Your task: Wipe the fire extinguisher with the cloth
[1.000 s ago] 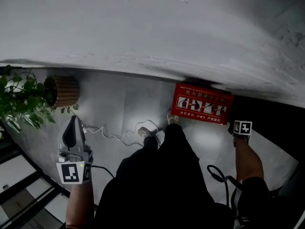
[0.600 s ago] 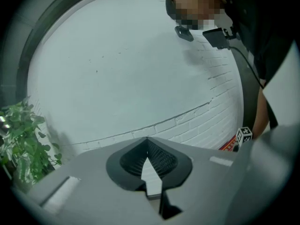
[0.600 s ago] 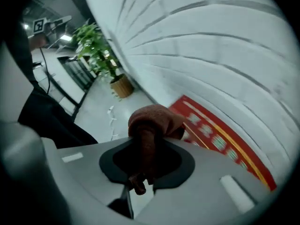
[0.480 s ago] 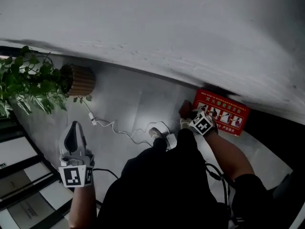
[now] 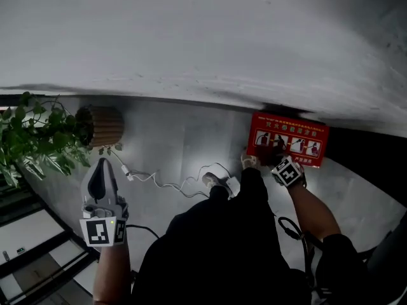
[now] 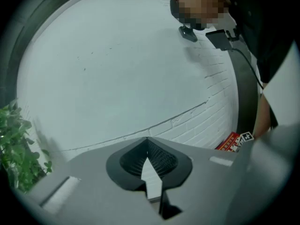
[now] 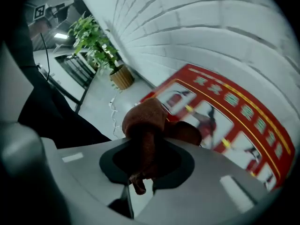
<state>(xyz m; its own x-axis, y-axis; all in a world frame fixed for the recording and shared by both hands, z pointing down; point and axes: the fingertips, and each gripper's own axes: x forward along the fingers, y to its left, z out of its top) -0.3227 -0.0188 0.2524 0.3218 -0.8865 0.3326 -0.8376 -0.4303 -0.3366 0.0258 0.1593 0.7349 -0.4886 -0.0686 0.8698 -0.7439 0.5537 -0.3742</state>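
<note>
While the person's dark-clothed body fills the bottom of the head view, a bare forearm reaches forward on each side of it. Nearest, the left forearm rises straight from the lower edge and holds the left claw (image 5: 102, 165) out over the grey floor (image 5: 165, 138), pointing ahead and only slightly down. Its jaws meet at the tips with nothing between them. The right arm is bent at the elbow, and its forearm angles inward and forward so that the right claw (image 5: 272, 156) tips steeply down. That claw's jaws have just been closing a little and are clamped on a bunched rust-brown cloth (image 7: 145, 121), which bulges out past the tips. Just beyond the cloth is the red fire extinguisher box (image 5: 289, 137), standing on the floor at the foot of the white brick wall (image 5: 203, 37). Whether the cloth touches the box's pictogram front cannot be told. A white cable (image 5: 162, 183) trails across the floor, and a potted plant (image 5: 38, 138) stands at the far left.
</note>
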